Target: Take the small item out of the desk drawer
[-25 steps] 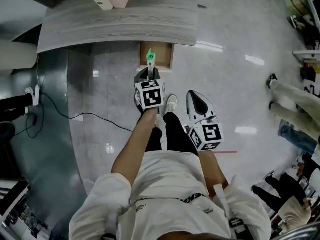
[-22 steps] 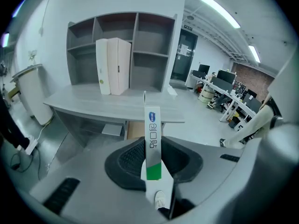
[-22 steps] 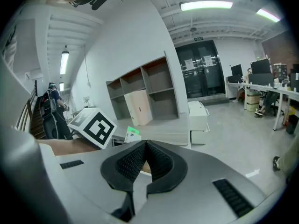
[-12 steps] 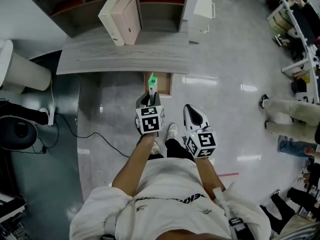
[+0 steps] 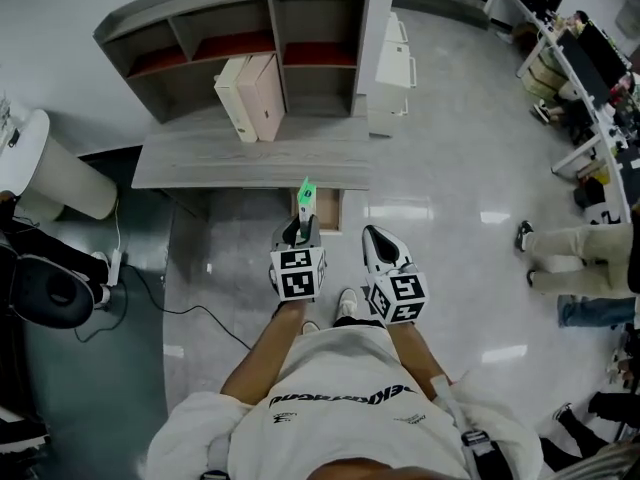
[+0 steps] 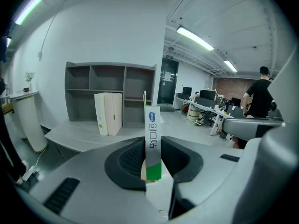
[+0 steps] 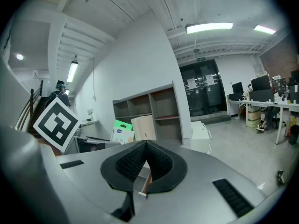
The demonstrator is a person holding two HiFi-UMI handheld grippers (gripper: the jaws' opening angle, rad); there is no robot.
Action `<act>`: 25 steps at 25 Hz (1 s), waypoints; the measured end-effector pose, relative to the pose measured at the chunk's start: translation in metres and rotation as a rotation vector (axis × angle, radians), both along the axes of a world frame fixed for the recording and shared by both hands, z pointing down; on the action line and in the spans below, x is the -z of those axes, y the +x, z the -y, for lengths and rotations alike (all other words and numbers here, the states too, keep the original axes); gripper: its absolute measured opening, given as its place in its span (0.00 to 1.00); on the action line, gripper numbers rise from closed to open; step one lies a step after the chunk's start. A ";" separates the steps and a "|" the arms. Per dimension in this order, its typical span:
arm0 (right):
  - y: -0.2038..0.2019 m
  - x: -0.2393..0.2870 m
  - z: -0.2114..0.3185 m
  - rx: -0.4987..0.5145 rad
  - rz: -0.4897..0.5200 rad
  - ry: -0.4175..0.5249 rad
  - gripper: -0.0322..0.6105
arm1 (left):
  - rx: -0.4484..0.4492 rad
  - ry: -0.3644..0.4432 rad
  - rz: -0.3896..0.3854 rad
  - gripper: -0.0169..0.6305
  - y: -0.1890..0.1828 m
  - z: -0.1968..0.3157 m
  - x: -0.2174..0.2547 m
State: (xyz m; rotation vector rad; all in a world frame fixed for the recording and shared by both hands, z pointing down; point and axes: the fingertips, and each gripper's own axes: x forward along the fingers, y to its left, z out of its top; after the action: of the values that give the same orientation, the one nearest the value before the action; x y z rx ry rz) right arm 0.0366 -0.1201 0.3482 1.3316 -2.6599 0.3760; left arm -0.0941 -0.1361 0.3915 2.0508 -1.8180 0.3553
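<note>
A slim white and green box (image 5: 306, 192) stands upright between the jaws of my left gripper (image 5: 301, 226), which is shut on it. In the left gripper view the box (image 6: 153, 143) rises from the left gripper (image 6: 152, 164) and hides part of the desk behind it. The box hangs over the open wooden drawer (image 5: 331, 211) under the grey desk (image 5: 250, 163). My right gripper (image 5: 378, 243) is beside the left one, over the floor. In its own view the right gripper (image 7: 145, 146) is shut and empty, and the box (image 7: 122, 130) shows to its left.
Two pale binders (image 5: 250, 96) stand on the desk below a grey shelf unit (image 5: 240, 38). A white cabinet (image 5: 393, 63) is right of the desk. A black cable (image 5: 190, 313) lies on the floor at left. People (image 5: 570, 268) stand at far right.
The head view has pulled back and up, so the shelf unit now shows. Both grippers have drawn back from the desk together. The left gripper still holds the box.
</note>
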 end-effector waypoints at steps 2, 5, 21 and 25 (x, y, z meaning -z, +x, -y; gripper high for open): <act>0.000 0.008 -0.002 0.008 0.002 0.010 0.10 | -0.007 0.017 0.012 0.19 0.002 -0.007 0.010; 0.003 0.017 0.000 0.010 0.003 0.028 0.10 | -0.020 0.052 0.023 0.19 0.005 -0.012 0.023; 0.006 0.038 0.018 0.024 0.021 0.102 0.10 | -0.042 0.168 0.032 0.19 0.011 -0.017 0.041; 0.005 0.035 0.019 0.038 0.019 0.102 0.10 | -0.042 0.172 0.027 0.19 0.013 -0.019 0.036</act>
State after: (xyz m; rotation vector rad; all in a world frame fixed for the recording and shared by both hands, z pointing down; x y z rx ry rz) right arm 0.0415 -0.1393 0.3129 1.3083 -2.7494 0.2525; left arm -0.0812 -0.1173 0.3557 2.2124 -1.8819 0.2462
